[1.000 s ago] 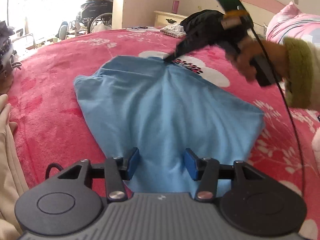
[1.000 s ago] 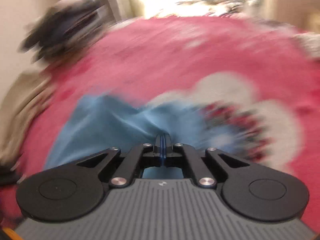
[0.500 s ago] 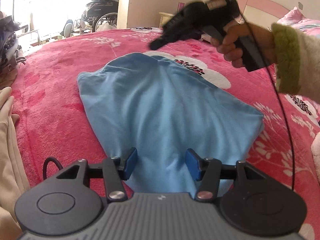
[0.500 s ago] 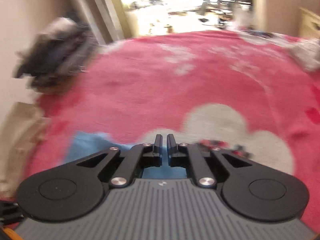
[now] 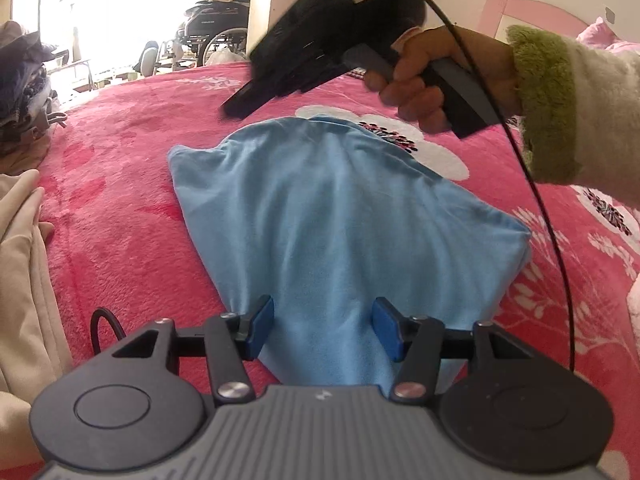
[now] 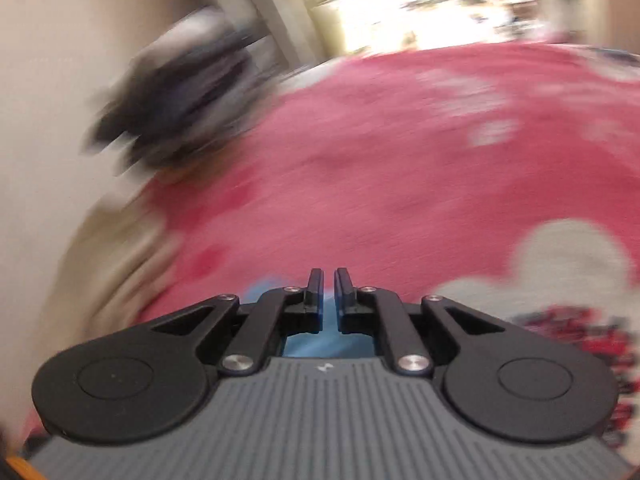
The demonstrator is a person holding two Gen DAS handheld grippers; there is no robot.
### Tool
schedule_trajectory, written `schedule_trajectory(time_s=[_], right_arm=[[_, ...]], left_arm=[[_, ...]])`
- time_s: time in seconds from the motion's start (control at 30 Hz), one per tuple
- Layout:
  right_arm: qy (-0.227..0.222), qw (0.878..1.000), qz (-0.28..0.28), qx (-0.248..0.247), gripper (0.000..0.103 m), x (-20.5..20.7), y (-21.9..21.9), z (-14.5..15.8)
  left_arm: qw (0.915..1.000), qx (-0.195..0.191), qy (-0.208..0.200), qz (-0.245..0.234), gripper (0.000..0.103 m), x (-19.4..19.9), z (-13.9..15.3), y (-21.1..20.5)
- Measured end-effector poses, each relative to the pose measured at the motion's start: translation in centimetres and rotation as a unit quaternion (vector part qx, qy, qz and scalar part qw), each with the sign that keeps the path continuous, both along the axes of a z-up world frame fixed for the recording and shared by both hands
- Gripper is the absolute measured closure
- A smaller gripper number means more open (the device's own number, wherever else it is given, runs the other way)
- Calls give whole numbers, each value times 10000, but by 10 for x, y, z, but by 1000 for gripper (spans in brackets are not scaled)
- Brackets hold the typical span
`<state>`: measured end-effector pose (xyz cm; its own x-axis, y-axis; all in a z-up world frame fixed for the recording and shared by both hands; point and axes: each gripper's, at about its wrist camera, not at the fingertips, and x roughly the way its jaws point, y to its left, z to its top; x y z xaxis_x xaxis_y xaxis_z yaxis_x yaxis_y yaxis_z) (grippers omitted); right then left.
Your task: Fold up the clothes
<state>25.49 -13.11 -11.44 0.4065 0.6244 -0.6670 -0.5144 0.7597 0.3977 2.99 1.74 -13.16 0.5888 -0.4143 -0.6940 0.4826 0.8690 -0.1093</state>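
A light blue garment (image 5: 340, 220) lies spread on the red flowered bed cover (image 5: 120, 152). My left gripper (image 5: 324, 328) is open at its near edge. The blue pads (image 5: 260, 328) stand either side of the flat cloth without pinching it. My right gripper (image 5: 240, 104), held by a hand (image 5: 420, 80) in a green-cuffed sleeve, hovers above the garment's far edge, clear of the cloth. In the blurred right wrist view its fingertips (image 6: 325, 280) are nearly together with nothing between them, and a strip of blue cloth (image 6: 320, 344) shows below.
Beige clothing (image 5: 20, 260) lies at the bed's left edge. A dark pile of clothes (image 5: 24, 80) sits further back on the left. A wheelchair (image 5: 212, 28) stands beyond the bed. A pink headboard (image 5: 540, 12) is at the back right. A black cable (image 5: 552, 240) hangs from the right gripper.
The right gripper let go of the blue garment's far edge and rose away from it. The pulled-up cloth settled flat. The left gripper stayed where it was.
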Motion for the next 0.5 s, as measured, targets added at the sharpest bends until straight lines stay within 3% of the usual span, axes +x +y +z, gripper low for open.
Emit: schedule_trajectory(time_s=[0.1, 0.17, 0.2, 0.23, 0.37, 0.5], right_arm=[[574, 9950, 819, -15, 97, 1, 36, -19], [636, 9962, 512, -300, 102, 13, 51, -39], [697, 9974, 172, 8, 102, 22, 47, -42], [657, 9971, -335, 170, 96, 29, 38, -37], [200, 9893, -1126, 904, 95, 17, -21, 12], [-507, 9868, -1438, 553, 94, -42, -97, 69]], left_arm=[[9999, 98, -69, 50, 47, -2, 4, -1], [9995, 215, -182, 149, 46, -7, 9, 2], [9992, 269, -230, 203, 46, -10, 11, 3], [9986, 331, -288, 289, 46, -13, 15, 6], [9966, 356, -415, 611, 45, -22, 30, 18], [9933, 384, -595, 913, 44, -28, 43, 28]])
